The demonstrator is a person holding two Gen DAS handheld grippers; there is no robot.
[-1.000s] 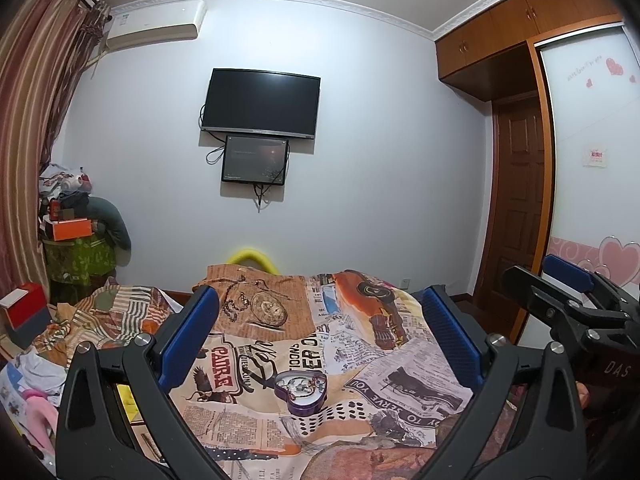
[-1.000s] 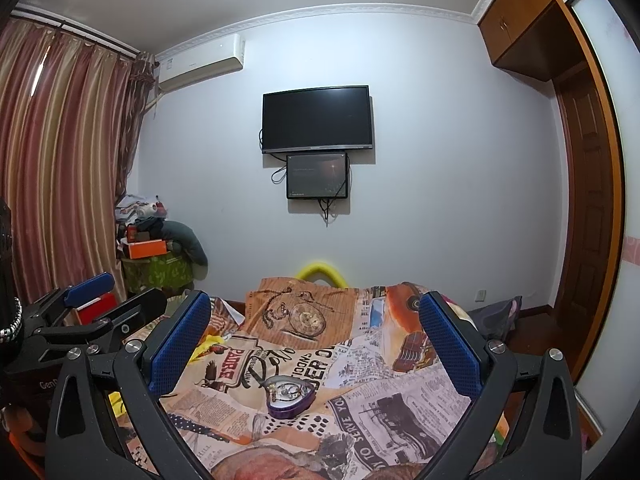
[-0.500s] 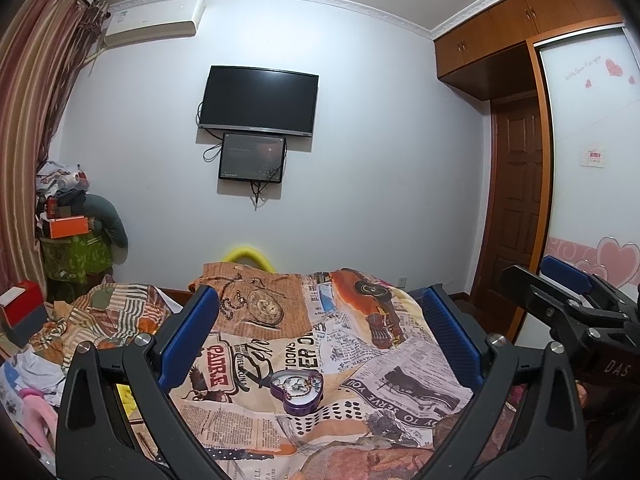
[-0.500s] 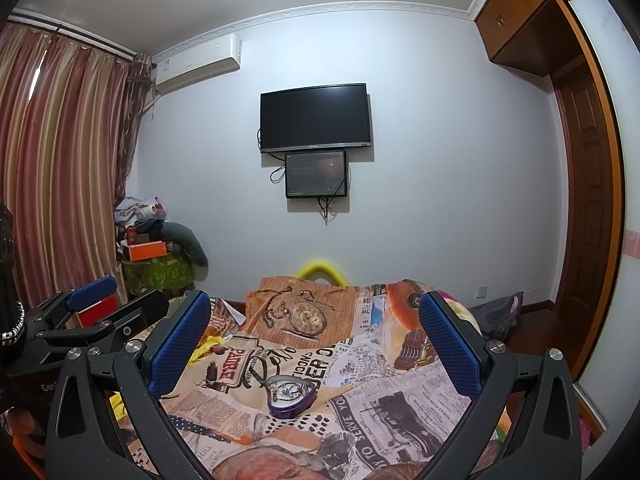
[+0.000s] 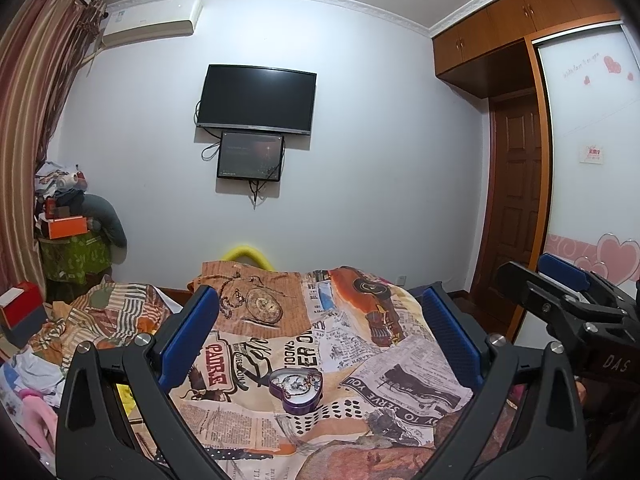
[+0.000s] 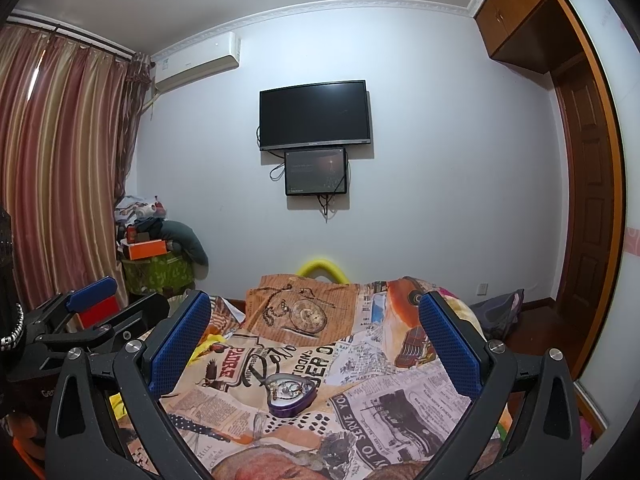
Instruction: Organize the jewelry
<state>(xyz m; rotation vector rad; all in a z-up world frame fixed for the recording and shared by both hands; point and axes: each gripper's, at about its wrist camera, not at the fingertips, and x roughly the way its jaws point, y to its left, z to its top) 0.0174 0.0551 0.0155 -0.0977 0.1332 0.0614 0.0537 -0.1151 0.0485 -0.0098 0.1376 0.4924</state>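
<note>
Bedspread (image 5: pixel 360 360), collage newsprint pattern, spread below and ahead of both claws; legible print includes "PAIRE", "TO SERVE YOU" and a pocket-watch picture. Its far edge ends short of the white wall; its right edge drops off beside the left gripper's right finger in the left wrist view.

Television (image 5: pixel 258 98), dark, wall-mounted straight ahead above the claws, with a smaller screen (image 5: pixel 250 156) just beneath it.

Left gripper (image 5: pixel 320 336): jaws spread wide, blue pads (image 5: pixel 188 336) holding nothing. Bare bedspread lies between the fingers.

Right gripper (image 6: pixel 316 340): jaws likewise wide apart, gripping nothing. In the left wrist view it shows at far right (image 5: pixel 576 304), its body lettered "DAS"; in the right wrist view the left gripper shows at far left.

Heart-shaped jewelry box (image 5: pixel 296 390), purple, lid off, resting on the bedspread between the fingers of each claw, nearer the camera than the fingertips and touching neither finger. Chain jewelry (image 6: pixel 290 390) lies tangled inside; separate pieces cannot be told apart.

Wardrobe door (image 5: pixel 588 160) with pink hearts, right of the left gripper, seen plainly only in the left wrist view. Striped curtain (image 6: pixel 60 180), seen broadly only in the right wrist view.
</note>
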